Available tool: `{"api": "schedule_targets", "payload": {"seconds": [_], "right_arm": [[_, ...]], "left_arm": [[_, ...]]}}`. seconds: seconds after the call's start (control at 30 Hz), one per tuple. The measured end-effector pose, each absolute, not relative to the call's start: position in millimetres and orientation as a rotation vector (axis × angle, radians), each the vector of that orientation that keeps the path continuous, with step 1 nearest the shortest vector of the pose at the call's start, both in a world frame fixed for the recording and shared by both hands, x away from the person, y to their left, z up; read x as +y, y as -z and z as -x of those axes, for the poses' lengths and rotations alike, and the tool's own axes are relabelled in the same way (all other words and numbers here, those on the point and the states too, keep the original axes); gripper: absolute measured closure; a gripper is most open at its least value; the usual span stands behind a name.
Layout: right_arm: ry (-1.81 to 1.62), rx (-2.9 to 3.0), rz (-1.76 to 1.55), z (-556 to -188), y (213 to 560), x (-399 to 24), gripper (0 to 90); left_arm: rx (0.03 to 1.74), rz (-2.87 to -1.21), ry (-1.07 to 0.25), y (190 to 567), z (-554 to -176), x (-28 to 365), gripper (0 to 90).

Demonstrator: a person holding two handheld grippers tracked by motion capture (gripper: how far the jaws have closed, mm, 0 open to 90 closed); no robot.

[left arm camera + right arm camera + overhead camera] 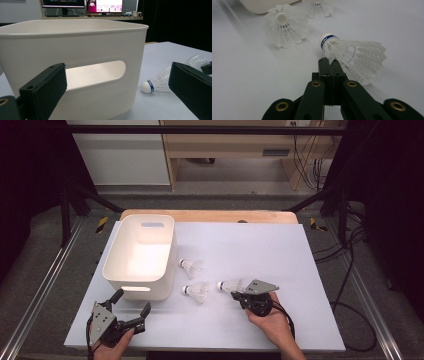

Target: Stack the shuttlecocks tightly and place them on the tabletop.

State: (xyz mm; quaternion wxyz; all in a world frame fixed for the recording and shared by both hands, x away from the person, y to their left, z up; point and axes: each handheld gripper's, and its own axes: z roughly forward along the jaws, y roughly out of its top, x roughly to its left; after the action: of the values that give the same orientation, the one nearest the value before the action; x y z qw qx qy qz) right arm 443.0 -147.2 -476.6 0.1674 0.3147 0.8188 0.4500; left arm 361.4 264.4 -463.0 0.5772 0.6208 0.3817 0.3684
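Observation:
Three white plastic shuttlecocks lie on the white table sheet (280,250). My right gripper (236,294) (328,61) is shut, its tips pinching the skirt of the rightmost shuttlecock (231,285) (352,55) just behind its blue-banded cork. The other two, the middle shuttlecock (196,291) (284,30) and the far shuttlecock (192,266) (318,6), rest beside the white bin (140,250) (75,42). Near the front left corner my left gripper (132,302) (117,92) is open with nothing between its jaws, facing the bin's handle slot. In the left gripper view the middle shuttlecock (155,83) lies right of the bin.
The bin stands on the left half of the table and looks empty. A wooden edge (210,215) runs behind the sheet. Metal rails (45,285) flank the table, and cables (350,295) trail on the floor at the right.

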Motion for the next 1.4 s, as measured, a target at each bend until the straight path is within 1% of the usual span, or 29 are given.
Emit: {"api": "schedule_targets", "payload": {"seconds": [0.5, 0.9, 1.33, 1.4], "right_arm": [[-1.35, 2.382, -0.811, -437, 477, -118, 90.0], [-1.345, 2.418, -0.759, -447, 475, -89, 90.0], [-1.323, 2.455, -0.732, -455, 481, -72, 90.0], [-1.308, 2.464, -0.732, -455, 482, -71, 87.8]], "left_arm": [[0.892, -1.459, -0.863, 463, -362, 264, 1.8], [0.893, -1.465, -0.871, 463, -362, 264, 1.8], [0.895, -1.458, -0.872, 463, -362, 266, 1.8], [0.894, -1.459, -0.873, 463, -362, 266, 1.8]]}}
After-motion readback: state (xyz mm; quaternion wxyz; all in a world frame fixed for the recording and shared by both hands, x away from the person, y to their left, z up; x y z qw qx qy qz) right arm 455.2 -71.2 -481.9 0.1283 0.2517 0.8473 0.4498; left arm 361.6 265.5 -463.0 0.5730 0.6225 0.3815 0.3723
